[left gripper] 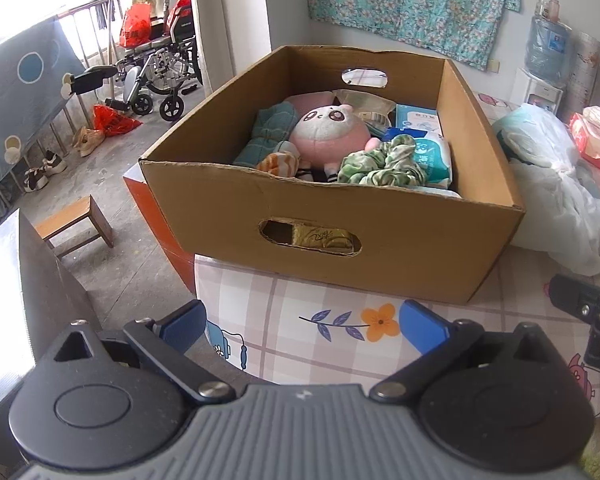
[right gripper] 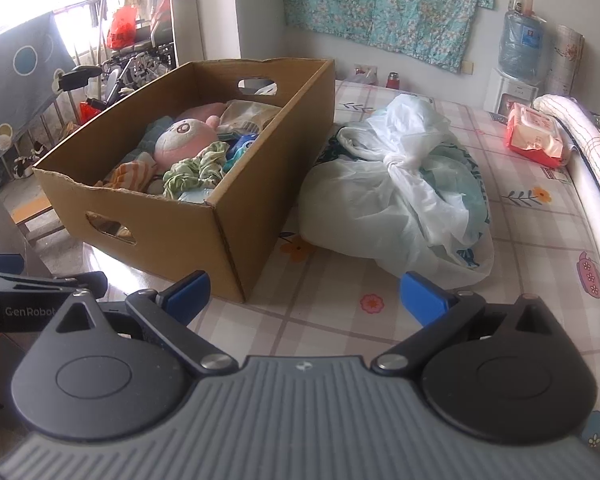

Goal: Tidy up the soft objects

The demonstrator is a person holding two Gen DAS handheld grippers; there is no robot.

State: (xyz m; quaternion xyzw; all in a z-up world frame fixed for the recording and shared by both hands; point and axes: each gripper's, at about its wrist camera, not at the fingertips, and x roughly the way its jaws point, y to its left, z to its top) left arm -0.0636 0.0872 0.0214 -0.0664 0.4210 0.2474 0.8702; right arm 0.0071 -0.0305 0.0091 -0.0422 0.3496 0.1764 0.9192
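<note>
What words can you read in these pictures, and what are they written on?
"GenRobot": white letters on the black body of the left tongs, seen from the right wrist camera; the last letter sits at the edge.
Gold packet behind the cardboard box handle hole: script too curly to read.
Blue wipes pack in the box: print too small.
Water bottle label: blurred.
Red tissue pack: blurred.

Plush toy point(left gripper: 327, 133) legs behind box wall point(left gripper: 332, 224).
</note>
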